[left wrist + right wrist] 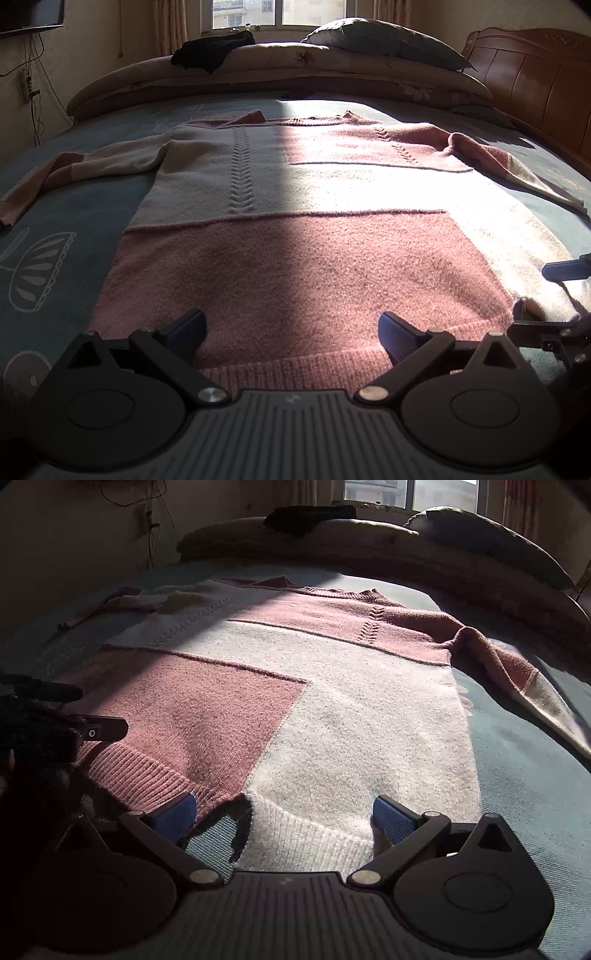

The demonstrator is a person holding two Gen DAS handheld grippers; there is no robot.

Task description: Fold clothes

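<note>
A pink-and-cream knitted sweater (295,221) lies spread flat on the bed (66,229), its ribbed hem nearest the grippers and its neckline toward the far end, where a rolled quilt (280,70) runs across under the window (277,13). A grey pillow (388,40) sits on the quilt to the right, and a dark garment (214,50) lies bundled on it to the left. The left sleeve (66,173) trails out over the grey-blue sheet with its butterfly pattern; the right sleeve (517,166) angles out toward the wooden headboard (535,85). A band of sunlight falls across the right half of the sweater, leaving the left half in shade. The left gripper (293,328) sits low at the hem over the pink panel, its fingers spread wide apart with nothing between them. The right gripper (284,812) sits just beside it at the cream panel's hem, also spread wide and holding nothing; the hem there is slightly lifted and curled at the join between pink and cream, with a patch of sheet showing beneath it. Each gripper shows at the edge of the other's view, close alongside.
</note>
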